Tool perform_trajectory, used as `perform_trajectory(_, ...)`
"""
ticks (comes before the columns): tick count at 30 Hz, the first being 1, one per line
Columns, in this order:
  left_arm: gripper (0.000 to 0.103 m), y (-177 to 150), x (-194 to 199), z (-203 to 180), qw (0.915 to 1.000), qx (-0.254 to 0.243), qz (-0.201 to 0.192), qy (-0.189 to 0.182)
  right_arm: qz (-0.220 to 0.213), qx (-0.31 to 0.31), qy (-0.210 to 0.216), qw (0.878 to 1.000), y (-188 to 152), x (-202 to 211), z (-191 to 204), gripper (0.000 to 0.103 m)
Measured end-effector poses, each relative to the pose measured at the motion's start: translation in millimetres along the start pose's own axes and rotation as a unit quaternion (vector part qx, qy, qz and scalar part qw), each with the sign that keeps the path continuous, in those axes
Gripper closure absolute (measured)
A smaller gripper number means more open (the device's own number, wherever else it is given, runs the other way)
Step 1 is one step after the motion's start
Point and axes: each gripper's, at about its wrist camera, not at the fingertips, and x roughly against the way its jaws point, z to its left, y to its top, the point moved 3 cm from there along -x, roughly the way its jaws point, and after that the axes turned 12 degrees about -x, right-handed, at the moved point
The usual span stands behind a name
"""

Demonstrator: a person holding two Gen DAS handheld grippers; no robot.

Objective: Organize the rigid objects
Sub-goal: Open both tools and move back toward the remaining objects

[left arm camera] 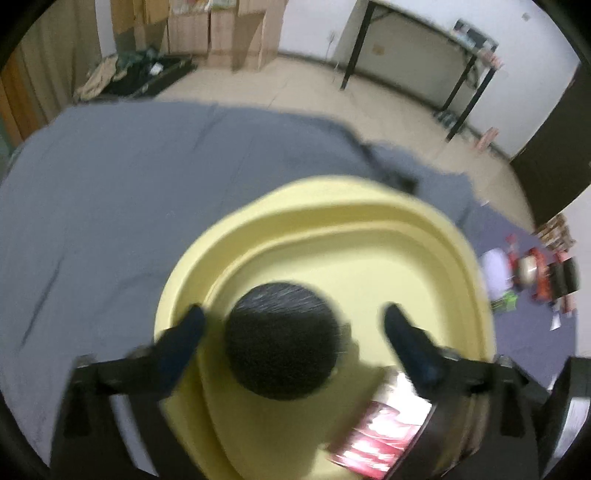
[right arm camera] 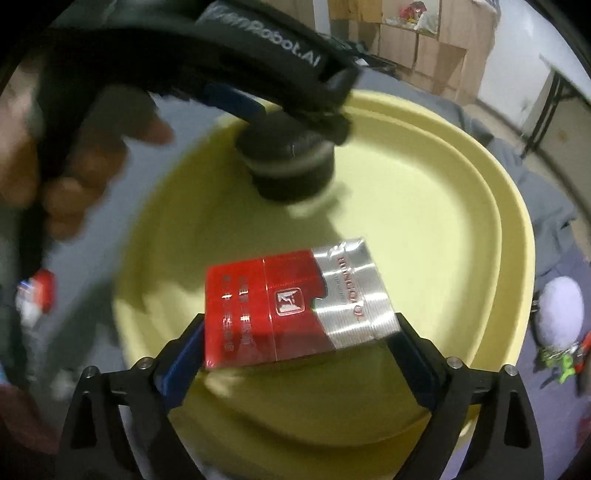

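A grey cloth (left arm camera: 129, 206) carries a yellow basin (right arm camera: 491, 206). The left gripper (left arm camera: 291, 321) stands wide over a black puck (left arm camera: 282, 339) inside the basin. The right gripper (right arm camera: 301, 328) clamps a red-and-silver pack (right arm camera: 299, 302) above the basin's near rim.

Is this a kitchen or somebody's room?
Probably a spare or storage room, not a kitchen: cardboard boxes against the wall, a black folding table, and a yellow tub on grey cloth.

Red-and-silver pack (left arm camera: 380, 432) blurred and half cut off – small clutter (left arm camera: 532, 280) at right too smeared to name
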Motion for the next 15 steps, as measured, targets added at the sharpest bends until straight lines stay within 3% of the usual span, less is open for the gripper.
perform_trajectory(4, 0.0, 18, 36, -33, 0.9978, -0.016, -0.037, -0.053, -0.064, -0.052, 0.03, 0.996, 5, 62, -16, 0.001)
perform_trajectory(7, 0.0, 39, 49, -77, 0.9943, -0.056, -0.049, -0.077, -0.111, -0.081, 0.021, 0.99, -9, 114, -53, 0.001)
perform_trajectory(12, 0.0, 70, 28, -176, 0.9829, -0.155, -0.04, -0.092, -0.162, -0.16, -0.093, 0.969, -64, 195, -170, 0.0)
perform_trajectory(15, 0.0, 74, -7, -217, 0.9766, -0.204, 0.004, -0.069, -0.163, -0.213, -0.205, 0.941, -117, 228, -257, 0.0)
